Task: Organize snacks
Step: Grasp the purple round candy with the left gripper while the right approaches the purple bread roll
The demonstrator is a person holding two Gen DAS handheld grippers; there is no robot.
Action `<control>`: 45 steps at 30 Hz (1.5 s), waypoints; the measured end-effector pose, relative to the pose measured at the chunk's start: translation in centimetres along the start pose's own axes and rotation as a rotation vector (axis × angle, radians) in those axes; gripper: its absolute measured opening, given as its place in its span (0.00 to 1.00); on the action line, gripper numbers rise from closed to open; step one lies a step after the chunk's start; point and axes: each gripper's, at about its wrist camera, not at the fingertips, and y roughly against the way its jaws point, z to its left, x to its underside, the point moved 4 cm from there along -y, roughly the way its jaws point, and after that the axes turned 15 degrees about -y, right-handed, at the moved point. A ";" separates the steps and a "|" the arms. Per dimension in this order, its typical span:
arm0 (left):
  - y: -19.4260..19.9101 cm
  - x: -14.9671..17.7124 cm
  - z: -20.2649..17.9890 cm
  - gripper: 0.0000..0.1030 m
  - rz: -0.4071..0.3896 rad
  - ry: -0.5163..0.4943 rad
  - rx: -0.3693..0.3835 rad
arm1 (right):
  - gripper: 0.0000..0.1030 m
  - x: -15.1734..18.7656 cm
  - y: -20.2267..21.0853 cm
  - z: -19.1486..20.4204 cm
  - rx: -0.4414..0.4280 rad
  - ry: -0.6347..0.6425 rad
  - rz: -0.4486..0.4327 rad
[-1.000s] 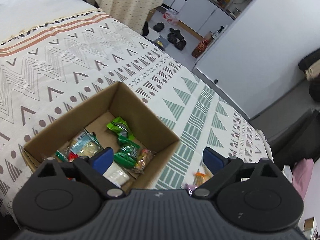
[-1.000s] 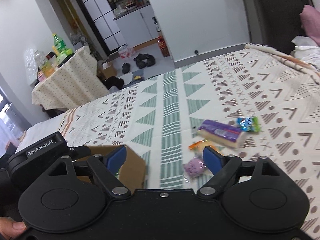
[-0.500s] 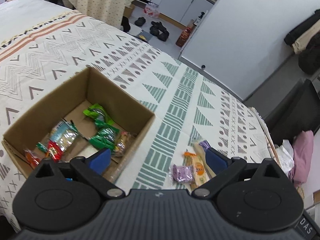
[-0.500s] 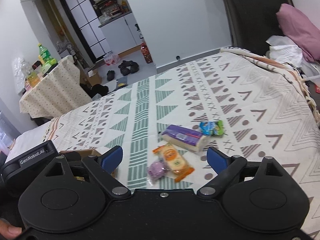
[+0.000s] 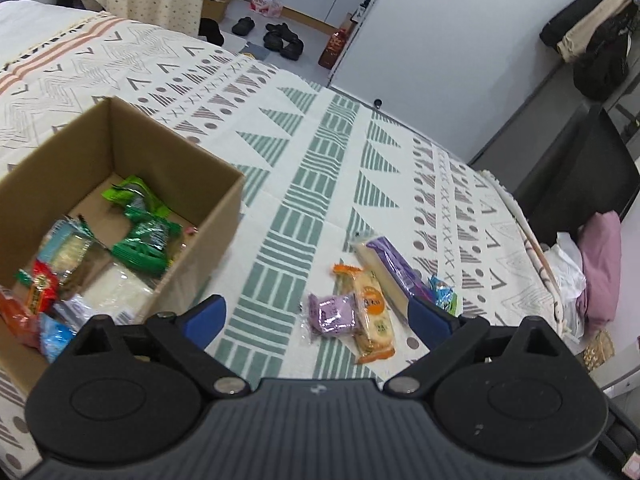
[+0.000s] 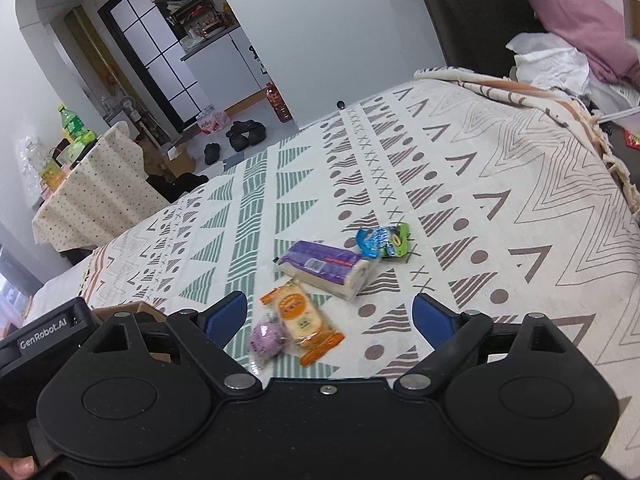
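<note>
A cardboard box sits on the patterned bedspread at the left and holds several snack packets, some green. To its right lie loose snacks: a small purple packet, an orange cracker packet, a long purple-wrapped pack and a blue-green packet. They also show in the right wrist view: purple packet, orange packet, long pack, blue-green packet. My left gripper is open and empty above them. My right gripper is open and empty, just short of the orange packet.
The bedspread reaches to a fringed edge at the right, with a pink pillow and white clothes beyond. A cloth-covered table with bottles stands off the bed's far side. Shoes lie on the floor.
Both grippers have moved right, away from the box and toward the loose snacks, which now sit lower and closer in both views. Both stay open and empty.
</note>
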 end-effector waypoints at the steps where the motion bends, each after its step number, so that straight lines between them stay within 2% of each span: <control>1: -0.3 0.1 -0.2 0.95 0.001 -0.004 -0.003 | 0.84 -0.1 -0.3 -0.3 -0.002 -0.002 0.005; 12: -4.5 1.1 -1.5 0.82 0.030 -0.015 -0.025 | 0.78 -0.7 -4.7 -3.2 -0.079 -0.049 0.065; 15: -5.8 1.3 -1.6 0.77 0.047 -0.011 -0.034 | 0.74 -0.7 -6.1 -4.1 -0.118 -0.105 0.097; 19: -7.4 1.5 -1.8 0.72 0.069 -0.008 -0.042 | 0.68 -0.9 -7.7 -4.7 -0.125 -0.122 0.113; 23: -8.6 1.5 -2.0 0.66 0.085 0.002 -0.031 | 0.54 -0.8 -9.2 -5.2 -0.154 -0.146 0.149; 29: -10.0 1.8 -2.1 0.66 0.108 0.003 -0.031 | 0.39 -0.4 -10.5 -5.4 -0.174 -0.162 0.182; 31: -10.2 1.8 -2.2 0.64 0.108 -0.001 -0.036 | 0.30 -0.4 -10.8 -5.4 -0.183 -0.169 0.192; 32: -10.3 1.8 -2.3 0.60 0.107 -0.002 -0.035 | 0.27 -0.3 -10.8 -5.4 -0.188 -0.170 0.196; 34: -10.3 1.7 -2.5 0.56 0.112 0.002 -0.035 | 0.09 -0.2 -10.9 -5.4 -0.197 -0.170 0.207; 37: -10.0 1.7 -2.5 0.44 0.114 -0.001 -0.042 | 0.07 -0.1 -10.6 -5.1 -0.192 -0.148 0.206; 39: -9.5 1.7 -2.4 0.31 0.109 -0.001 -0.035 | 0.07 0.1 -10.2 -5.0 -0.191 -0.142 0.207; 45: -8.3 2.4 -2.2 0.30 0.134 0.001 -0.031 | 0.06 0.7 -8.7 -5.8 -0.123 -0.164 0.207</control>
